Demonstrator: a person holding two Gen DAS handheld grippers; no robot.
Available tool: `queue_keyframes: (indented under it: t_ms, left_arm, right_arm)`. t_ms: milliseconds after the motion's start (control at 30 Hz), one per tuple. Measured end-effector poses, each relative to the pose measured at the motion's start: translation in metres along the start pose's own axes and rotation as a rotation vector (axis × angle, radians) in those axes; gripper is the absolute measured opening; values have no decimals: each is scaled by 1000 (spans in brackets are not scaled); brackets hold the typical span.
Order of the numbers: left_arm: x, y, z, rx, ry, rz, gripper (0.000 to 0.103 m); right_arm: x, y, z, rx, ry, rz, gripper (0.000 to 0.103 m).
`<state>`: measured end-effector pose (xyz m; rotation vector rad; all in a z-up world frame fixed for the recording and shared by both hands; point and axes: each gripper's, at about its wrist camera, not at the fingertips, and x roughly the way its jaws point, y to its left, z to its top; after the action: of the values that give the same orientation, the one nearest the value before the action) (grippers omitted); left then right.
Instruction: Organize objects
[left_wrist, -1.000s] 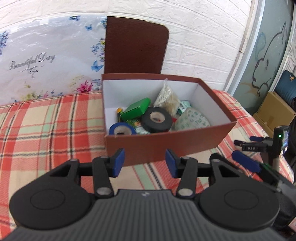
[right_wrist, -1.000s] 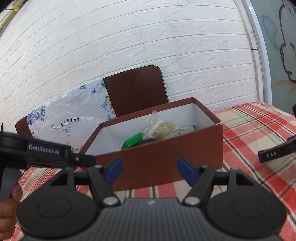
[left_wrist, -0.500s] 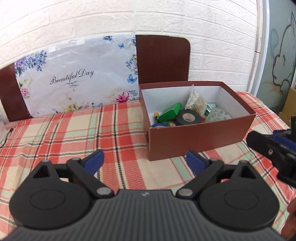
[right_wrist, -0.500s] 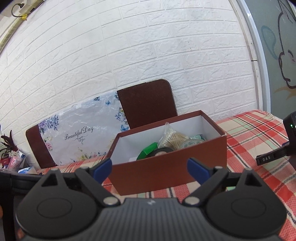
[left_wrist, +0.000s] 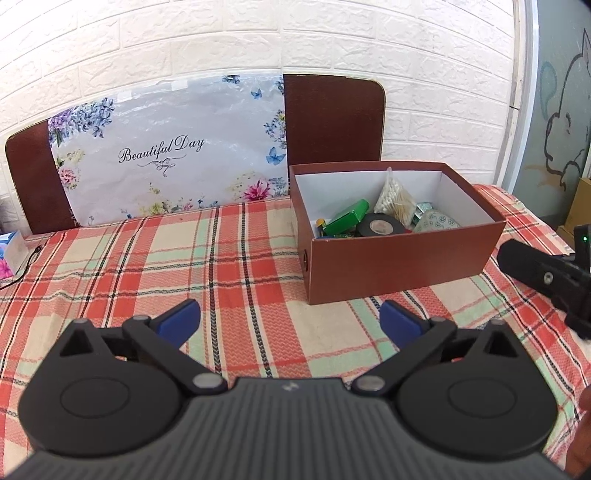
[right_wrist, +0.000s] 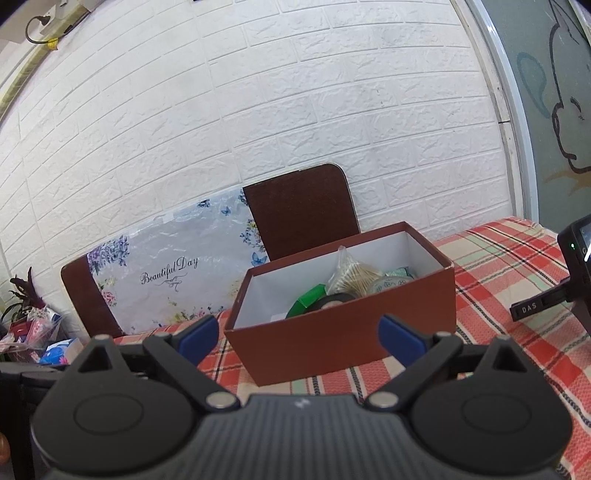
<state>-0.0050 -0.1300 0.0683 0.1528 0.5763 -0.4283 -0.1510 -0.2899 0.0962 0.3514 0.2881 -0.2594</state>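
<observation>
Left wrist view shows the left gripper (left_wrist: 290, 321) with its blue pads (left_wrist: 179, 319) spread wide and nothing between them; its jaws have just been opening. Only the plaid tablecloth (left_wrist: 147, 266) lies under the gap. Ahead of it and off to its right stands the brown box (left_wrist: 402, 266), well clear of the fingertips, holding a black tape roll (left_wrist: 380, 226), a green carton (left_wrist: 347, 218) and a clear bag of cotton swabs (left_wrist: 393, 197). Part of the other gripper's black body juts in at the right edge.

From the right wrist view, the right gripper (right_wrist: 297, 336) is likewise spread wide and empty, its jaws having just been opening. The box (right_wrist: 343, 332) sits straight ahead, framed between the two pads (right_wrist: 197, 338) but beyond them, untouched. Behind the box a floral "Beautiful Day" sheet (right_wrist: 166, 280) leans on brown chair backs (right_wrist: 303, 210).
</observation>
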Motion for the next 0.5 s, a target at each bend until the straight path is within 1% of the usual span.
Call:
queue_keyframes:
  t_ms: [267,367,500]
  left_arm:
    - [-8,1,-1,-3,5,11,103]
    - [-9,3,-2,-11,2,29,103]
    - [-12,5,-4,-22,-1,35,103]
  right_arm:
    - [-16,7,3,2,-40,10,99]
    - [-18,10,2,-9,-43,13,99]
    - [-19,10,2,-10,-41,20,100]
